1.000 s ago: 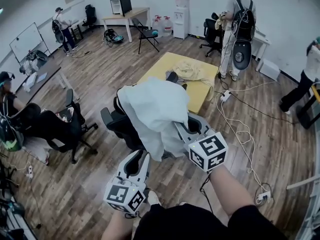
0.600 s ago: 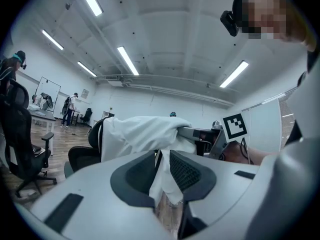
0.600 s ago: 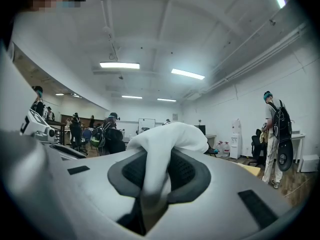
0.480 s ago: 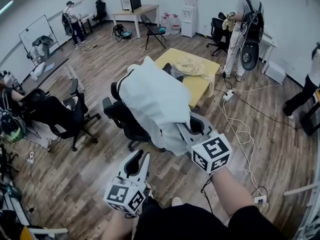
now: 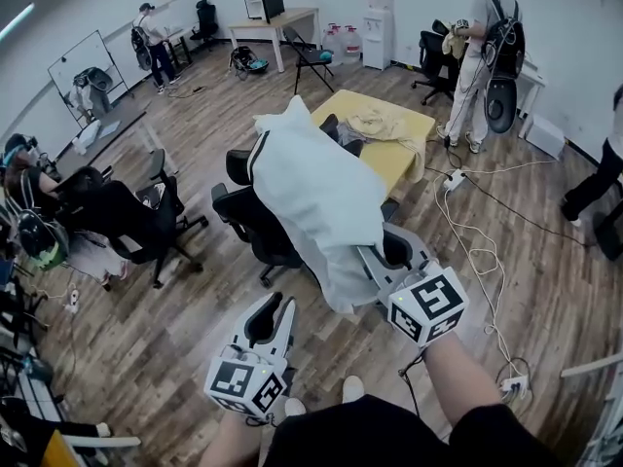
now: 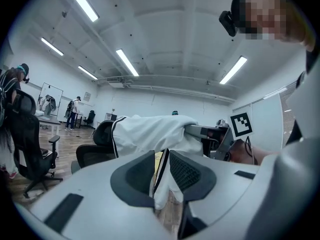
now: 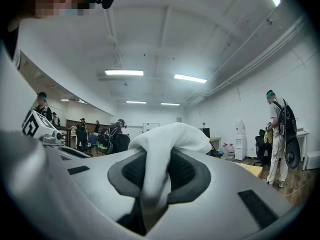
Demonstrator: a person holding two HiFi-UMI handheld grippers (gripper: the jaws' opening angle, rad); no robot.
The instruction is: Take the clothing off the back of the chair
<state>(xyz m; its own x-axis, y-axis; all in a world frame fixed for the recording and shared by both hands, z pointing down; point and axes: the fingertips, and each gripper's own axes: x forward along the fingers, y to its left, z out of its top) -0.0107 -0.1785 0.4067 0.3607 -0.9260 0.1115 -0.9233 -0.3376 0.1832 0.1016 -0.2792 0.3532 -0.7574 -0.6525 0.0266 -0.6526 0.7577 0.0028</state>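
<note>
Garment removal, mid-lift. Right gripper (image 5: 382, 258) has its jaws clenched on a fold of the white cloth garment (image 5: 316, 197), which we see stretched from those jaws up over the black swivel office chair (image 5: 255, 230). We judge that gripping one edge lets the rest peel off the backrest; we cannot tell whether the far end rests there. Right forearm reaches forward, gripper tilted upward. Left gripper (image 5: 275, 311) sits low, near the body, jaws narrowly parted on nothing; the garment's hanging tail shows beyond their gap.
</note>
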